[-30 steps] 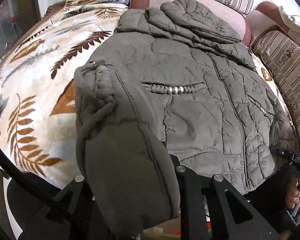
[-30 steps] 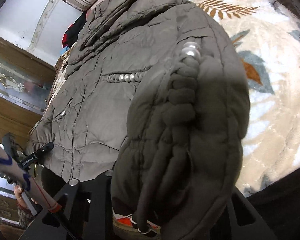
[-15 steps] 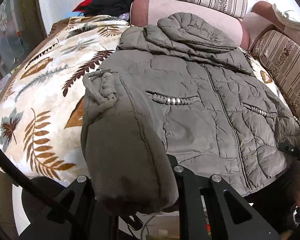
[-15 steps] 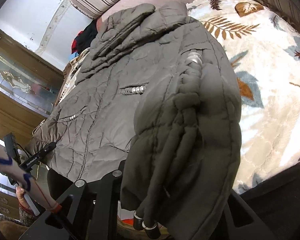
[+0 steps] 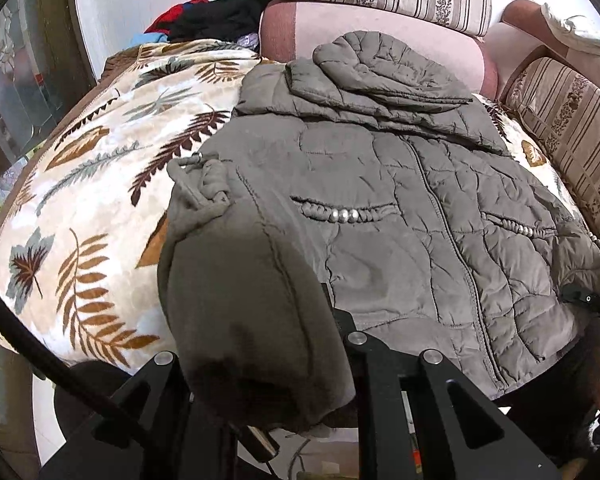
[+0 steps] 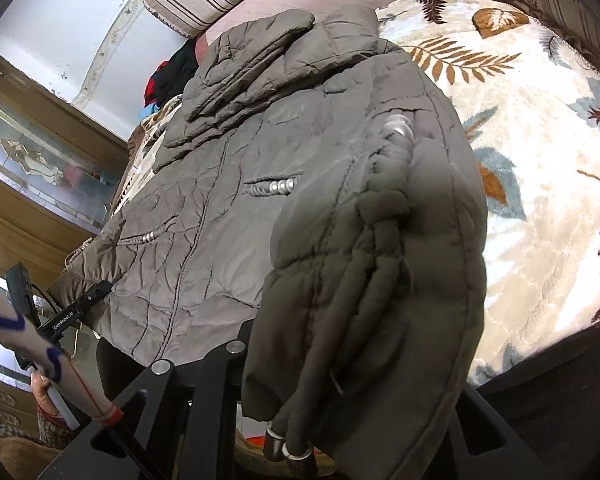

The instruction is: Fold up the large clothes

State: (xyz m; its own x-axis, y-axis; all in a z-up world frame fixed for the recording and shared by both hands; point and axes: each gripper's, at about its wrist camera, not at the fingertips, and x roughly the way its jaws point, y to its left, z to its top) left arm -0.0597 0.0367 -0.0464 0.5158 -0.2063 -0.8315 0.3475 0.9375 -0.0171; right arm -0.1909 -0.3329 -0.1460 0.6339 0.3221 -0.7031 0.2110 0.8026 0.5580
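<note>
Grey-brown quilted jacket [image 5: 400,208] lies spread on a leaf-print blanket [image 5: 100,184], each tool clamping a hem corner.

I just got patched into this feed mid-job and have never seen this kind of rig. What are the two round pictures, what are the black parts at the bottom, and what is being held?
There is no robot arm: a person holds a two-finger tool in each hand, and each round picture comes from a fisheye camera on one tool, looking along its fingers. The black parts are those tools. A grey quilted jacket lies on a leaf-patterned blanket over a sofa. The left gripper is shut on the jacket's bottom left corner, and the right gripper is shut on the opposite bottom corner. Both corners are raised off the blanket. Each tool also shows at the edge of the other's view.
</note>
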